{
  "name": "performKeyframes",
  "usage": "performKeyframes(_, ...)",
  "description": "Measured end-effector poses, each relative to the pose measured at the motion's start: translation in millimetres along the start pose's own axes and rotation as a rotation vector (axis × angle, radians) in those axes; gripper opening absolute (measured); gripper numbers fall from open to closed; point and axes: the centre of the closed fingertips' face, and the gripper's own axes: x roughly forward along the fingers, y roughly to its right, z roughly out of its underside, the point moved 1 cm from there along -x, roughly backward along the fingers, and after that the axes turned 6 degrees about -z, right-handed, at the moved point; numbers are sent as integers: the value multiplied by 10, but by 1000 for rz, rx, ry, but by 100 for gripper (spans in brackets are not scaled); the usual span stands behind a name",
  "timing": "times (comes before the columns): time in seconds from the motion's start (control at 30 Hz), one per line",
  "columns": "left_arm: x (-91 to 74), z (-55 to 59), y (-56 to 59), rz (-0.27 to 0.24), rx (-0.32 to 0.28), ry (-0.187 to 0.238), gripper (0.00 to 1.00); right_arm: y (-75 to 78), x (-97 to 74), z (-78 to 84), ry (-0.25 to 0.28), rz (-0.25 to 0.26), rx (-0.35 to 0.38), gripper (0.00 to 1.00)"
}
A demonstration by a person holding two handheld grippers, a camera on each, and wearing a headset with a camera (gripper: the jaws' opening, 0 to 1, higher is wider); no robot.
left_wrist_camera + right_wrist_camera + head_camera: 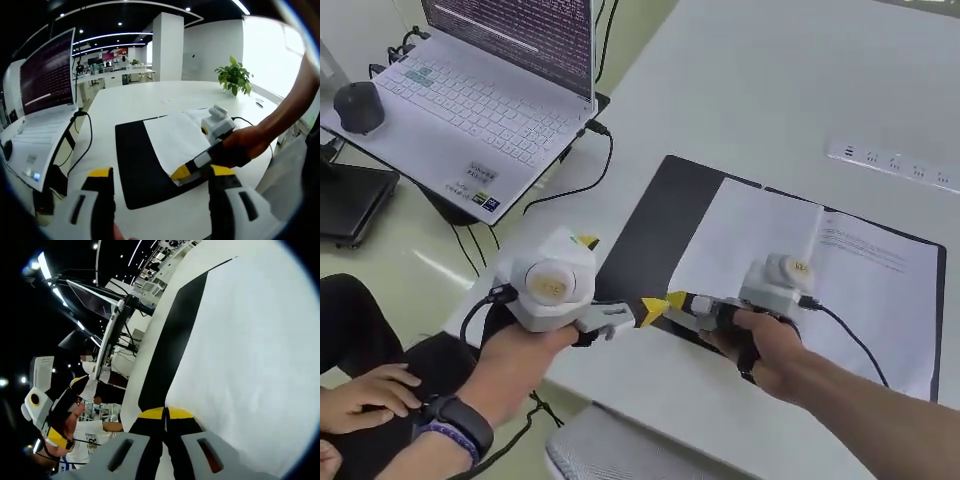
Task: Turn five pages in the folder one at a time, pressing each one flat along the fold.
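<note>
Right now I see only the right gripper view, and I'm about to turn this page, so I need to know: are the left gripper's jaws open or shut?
Observer: Open and empty; the left gripper hovers facing the folder.
Operator: What lies right of the fold?
Observer: A printed page, lying flat.
Operator: Anything beyond the folder?
Observer: A white power strip on the table.

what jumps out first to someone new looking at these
The open black folder lies on the white table, the right tongs shut on the near corner of its white page. The left tongs hover open just beside them, and a lit laptop stands off to the left.
</note>
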Motion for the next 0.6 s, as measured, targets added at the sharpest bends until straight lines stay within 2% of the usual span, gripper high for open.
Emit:
performKeyframes(0.17, 4, -1, 3, 2, 3, -4, 77, -13, 12, -4, 0, -6, -20, 1)
performKeyframes(0.4, 21, 14, 39, 13, -1, -10, 78, -92, 8, 2, 2, -33, -61, 10)
performKeyframes(0.6, 47, 58, 72, 24, 4, -23, 77, -129, 6, -8, 8, -61, -56, 18)
